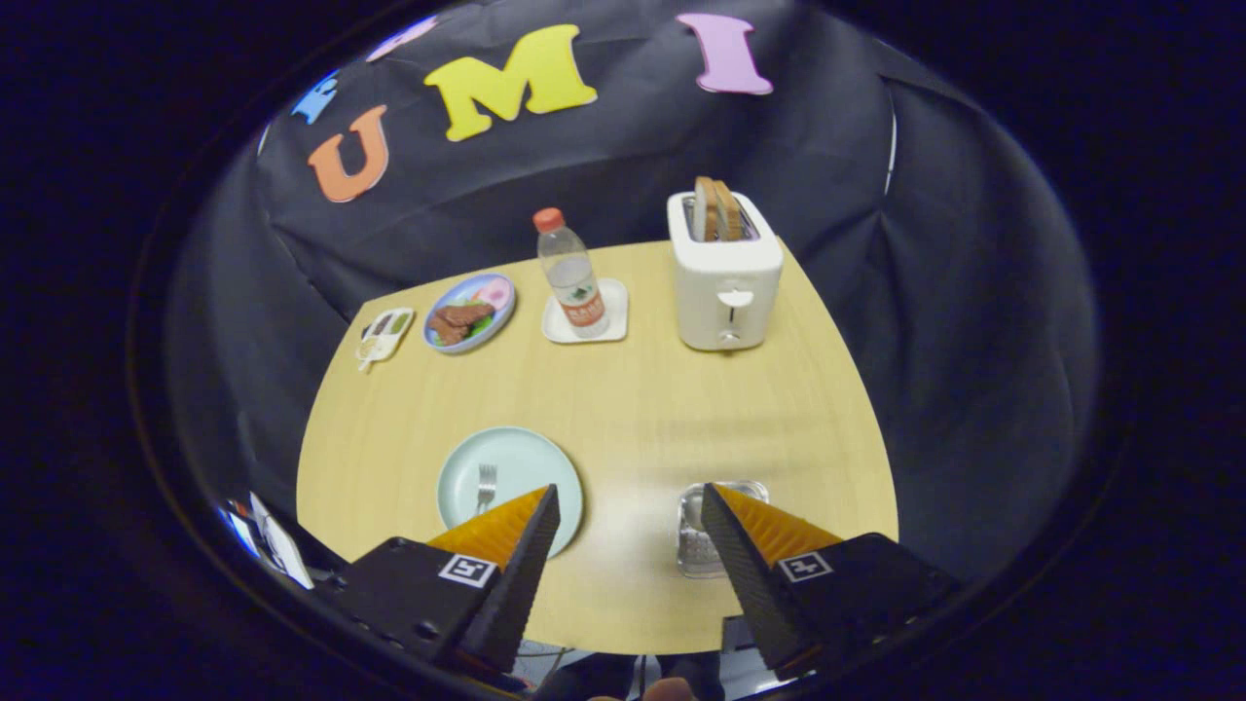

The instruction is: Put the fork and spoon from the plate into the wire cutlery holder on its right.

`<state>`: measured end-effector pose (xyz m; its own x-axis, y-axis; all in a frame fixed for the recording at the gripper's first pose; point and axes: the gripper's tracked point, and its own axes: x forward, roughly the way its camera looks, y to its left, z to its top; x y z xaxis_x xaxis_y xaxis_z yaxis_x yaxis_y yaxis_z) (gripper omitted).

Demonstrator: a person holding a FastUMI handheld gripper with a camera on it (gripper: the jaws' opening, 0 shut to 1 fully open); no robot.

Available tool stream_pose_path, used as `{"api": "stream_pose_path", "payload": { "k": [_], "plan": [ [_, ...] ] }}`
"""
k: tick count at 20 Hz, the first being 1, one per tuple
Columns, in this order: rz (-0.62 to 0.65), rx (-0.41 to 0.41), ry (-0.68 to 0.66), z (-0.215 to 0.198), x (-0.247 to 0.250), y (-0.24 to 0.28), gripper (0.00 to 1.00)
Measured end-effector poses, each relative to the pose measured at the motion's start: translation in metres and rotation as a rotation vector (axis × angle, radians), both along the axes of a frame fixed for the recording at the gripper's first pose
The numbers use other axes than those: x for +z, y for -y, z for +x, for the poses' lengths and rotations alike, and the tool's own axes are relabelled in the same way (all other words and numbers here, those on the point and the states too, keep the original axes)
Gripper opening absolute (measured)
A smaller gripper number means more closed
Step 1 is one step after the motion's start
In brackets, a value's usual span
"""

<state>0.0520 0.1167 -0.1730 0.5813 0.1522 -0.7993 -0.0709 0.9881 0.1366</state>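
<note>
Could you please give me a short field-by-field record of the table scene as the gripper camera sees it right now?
gripper: gripper open, fingers wide apart, holding nothing
plate: pale green plate, partly behind one finger
fork: fork lying on the plate
spoon: cannot tell
holder: wire cutlery holder, partly behind the other finger
table: wooden table
far side: toaster with bread, water bottle, food plate
</note>
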Motion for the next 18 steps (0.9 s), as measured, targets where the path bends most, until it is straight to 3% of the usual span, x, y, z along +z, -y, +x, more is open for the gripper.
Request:
{"api": "stream_pose_path", "payload": {
  "k": [1,5,12,18],
  "plan": [
    [0.005,0.010,0.038,-0.003,0.003,-0.016,0.91],
    [0.046,0.062,0.125,-0.022,-0.009,-0.083,0.93],
    [0.034,0.081,0.061,-0.053,-0.082,-0.160,0.94],
    [-0.038,0.096,0.025,-0.059,-0.138,-0.184,0.94]
  ]
}}
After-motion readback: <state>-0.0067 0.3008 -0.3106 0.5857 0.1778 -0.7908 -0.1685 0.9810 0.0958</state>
